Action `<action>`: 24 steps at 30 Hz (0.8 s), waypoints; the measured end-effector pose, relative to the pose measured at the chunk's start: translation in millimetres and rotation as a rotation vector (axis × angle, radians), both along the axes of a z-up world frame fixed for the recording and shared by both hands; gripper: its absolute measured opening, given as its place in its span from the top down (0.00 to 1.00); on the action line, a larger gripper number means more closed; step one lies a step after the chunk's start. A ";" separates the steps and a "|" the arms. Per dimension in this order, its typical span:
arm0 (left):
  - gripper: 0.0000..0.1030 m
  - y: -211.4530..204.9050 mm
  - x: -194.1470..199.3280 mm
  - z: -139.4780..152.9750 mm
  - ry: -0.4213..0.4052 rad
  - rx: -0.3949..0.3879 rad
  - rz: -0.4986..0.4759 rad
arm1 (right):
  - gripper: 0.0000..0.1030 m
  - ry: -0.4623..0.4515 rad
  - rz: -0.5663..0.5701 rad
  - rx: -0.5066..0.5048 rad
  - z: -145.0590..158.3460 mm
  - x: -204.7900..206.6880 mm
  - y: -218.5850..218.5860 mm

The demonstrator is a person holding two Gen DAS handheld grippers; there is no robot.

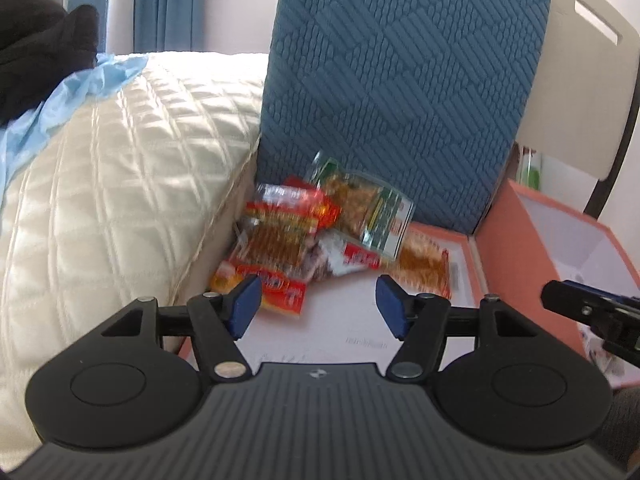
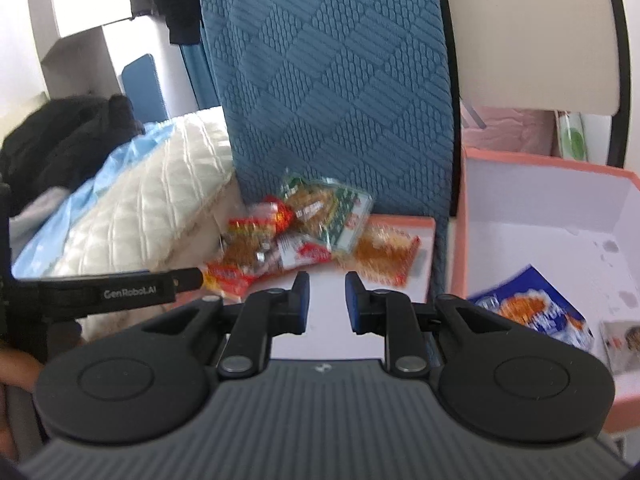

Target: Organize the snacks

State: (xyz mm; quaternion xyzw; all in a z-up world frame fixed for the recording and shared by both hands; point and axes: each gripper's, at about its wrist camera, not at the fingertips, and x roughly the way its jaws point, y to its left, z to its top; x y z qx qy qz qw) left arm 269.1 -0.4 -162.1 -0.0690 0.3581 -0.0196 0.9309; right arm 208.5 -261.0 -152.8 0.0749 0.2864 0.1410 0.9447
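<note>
Left hand-held gripper (image 1: 316, 304), jaws spread and empty, faces a pile of snack packets (image 1: 316, 232) on a white lid (image 1: 344, 332) before a blue cushion (image 1: 400, 80). Right hand-held gripper (image 2: 327, 298), jaws narrowly parted and empty, beside a pink box (image 2: 540, 208) containing a blue snack packet (image 2: 532, 312).

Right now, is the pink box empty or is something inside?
Not empty. The right wrist view shows the open pink box with a blue snack packet lying on its white floor, and another small packet beside it.
</note>
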 end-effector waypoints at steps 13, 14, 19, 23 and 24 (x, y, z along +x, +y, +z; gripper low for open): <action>0.33 -8.9 61.2 -1.9 0.000 -0.050 0.013 | 0.77 -0.032 -0.035 0.091 -6.6 68.5 -4.9; 0.33 -9.4 65.8 -4.5 0.004 -0.050 0.009 | 0.77 -0.031 -0.029 0.098 -7.0 72.4 -4.1; 0.33 -15.2 84.9 -16.1 0.025 -0.049 -0.004 | 0.77 -0.022 -0.021 0.089 -10.6 90.5 -0.6; 0.33 -12.3 98.9 -24.0 0.044 -0.084 -0.001 | 0.77 -0.007 -0.021 0.088 -12.8 106.7 -0.1; 0.33 -11.1 102.3 -25.6 0.046 -0.084 0.001 | 0.77 0.000 -0.017 0.094 -13.7 111.2 -0.4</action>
